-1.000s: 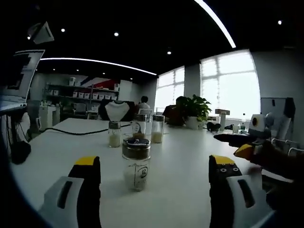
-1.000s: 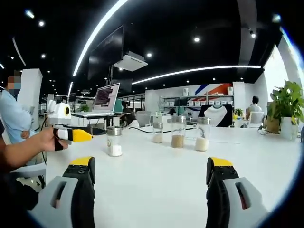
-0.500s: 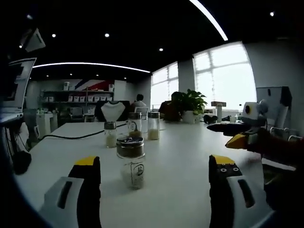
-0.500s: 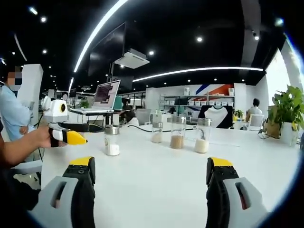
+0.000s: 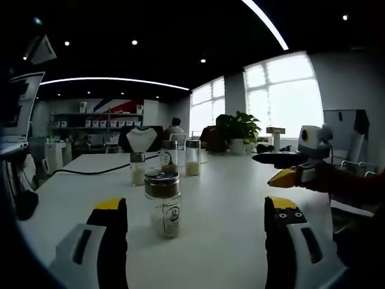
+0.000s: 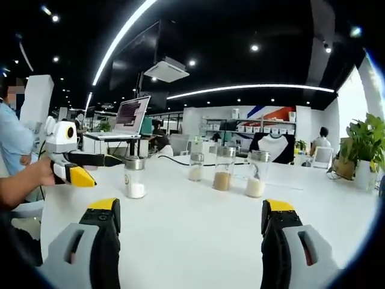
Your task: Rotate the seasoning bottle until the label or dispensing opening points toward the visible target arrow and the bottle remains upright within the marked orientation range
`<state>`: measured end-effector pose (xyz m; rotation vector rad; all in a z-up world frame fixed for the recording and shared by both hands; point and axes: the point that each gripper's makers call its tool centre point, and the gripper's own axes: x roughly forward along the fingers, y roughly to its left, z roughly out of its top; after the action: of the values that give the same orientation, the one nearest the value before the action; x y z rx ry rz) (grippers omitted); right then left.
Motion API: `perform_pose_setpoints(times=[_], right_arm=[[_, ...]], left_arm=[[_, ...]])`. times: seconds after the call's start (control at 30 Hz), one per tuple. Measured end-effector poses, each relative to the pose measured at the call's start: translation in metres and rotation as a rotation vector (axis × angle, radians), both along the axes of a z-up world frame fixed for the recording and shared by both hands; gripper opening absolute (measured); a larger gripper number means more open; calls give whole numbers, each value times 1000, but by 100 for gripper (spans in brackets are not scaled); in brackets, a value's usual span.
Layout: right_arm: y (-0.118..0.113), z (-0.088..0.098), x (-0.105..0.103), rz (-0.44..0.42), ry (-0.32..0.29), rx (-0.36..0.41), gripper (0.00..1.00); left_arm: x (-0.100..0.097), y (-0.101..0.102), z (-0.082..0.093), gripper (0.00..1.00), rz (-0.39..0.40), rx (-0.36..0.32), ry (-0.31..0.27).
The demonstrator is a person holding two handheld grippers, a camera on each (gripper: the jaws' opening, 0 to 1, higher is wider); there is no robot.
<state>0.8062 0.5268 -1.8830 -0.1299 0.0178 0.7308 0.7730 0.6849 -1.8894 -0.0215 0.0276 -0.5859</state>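
Left gripper [image 5: 195, 224]: jaws spread, empty
Seasoning bottle [image 5: 162, 195]: upright, just ahead, left of centre between jaws
Right gripper [image 6: 190, 224]: spread, farther

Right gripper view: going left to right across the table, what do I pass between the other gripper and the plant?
Left gripper → lone white-filled shaker → small pale-filled shaker → brown-filled shaker → tall white-filled shaker → potted plant at the far right edge.
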Motion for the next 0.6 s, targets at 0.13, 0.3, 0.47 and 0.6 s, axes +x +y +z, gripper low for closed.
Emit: perform_pose_setpoints(times=[0.13,0.3,0.47,0.6], right_arm=[[12,8,9,15,-29,-22,99],[24,13,20,42,-25,-11,91],[40,11,34,78,-1,1,91],[51,10,46,89,4,-3,95]], left_arm=[[1,-3,1,100,-1,-15,-1],[2,-6,2,100,10,5,-24],[3,-5,3,100,26,-1,-22],[5,3,7,100,56,-14,-31]])
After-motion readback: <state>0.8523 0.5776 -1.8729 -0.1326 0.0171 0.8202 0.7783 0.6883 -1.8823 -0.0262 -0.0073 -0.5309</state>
